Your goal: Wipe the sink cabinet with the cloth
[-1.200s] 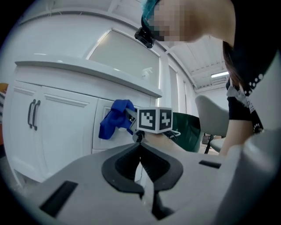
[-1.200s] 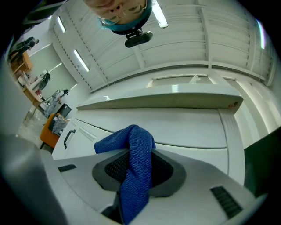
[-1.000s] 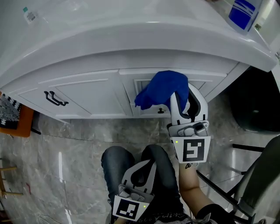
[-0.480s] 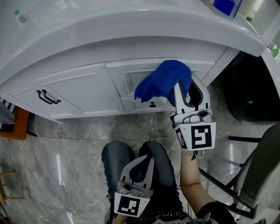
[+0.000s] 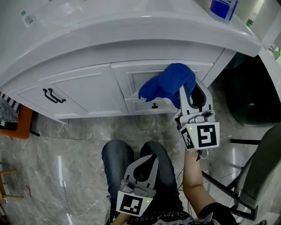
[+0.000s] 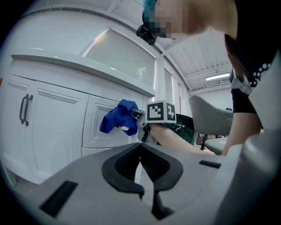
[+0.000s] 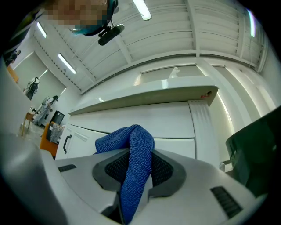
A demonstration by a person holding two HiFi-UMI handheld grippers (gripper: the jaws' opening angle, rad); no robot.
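Observation:
The white sink cabinet (image 5: 88, 94) fills the top of the head view, with a black handle (image 5: 54, 95) on its left door and a small knob (image 5: 154, 105) on the middle drawer front. My right gripper (image 5: 186, 93) is shut on a bunched blue cloth (image 5: 169, 84), which is held against the right part of that drawer front; the cloth (image 7: 136, 171) runs down between the jaws in the right gripper view. My left gripper (image 5: 147, 161) rests low over the person's knees, shut and holding nothing. From the left gripper view the cloth (image 6: 117, 117) hangs against the cabinet panel.
A blue-labelled container (image 5: 222, 9) stands on the countertop at the right end. A dark bin (image 5: 252, 99) sits right of the cabinet and a grey chair (image 5: 263, 176) is at the lower right. An orange object (image 5: 19, 123) lies at the far left on the grey marble floor.
My right gripper has carried the cloth a little to the right across the drawer front, past the knob. The left gripper has stayed over the knees.

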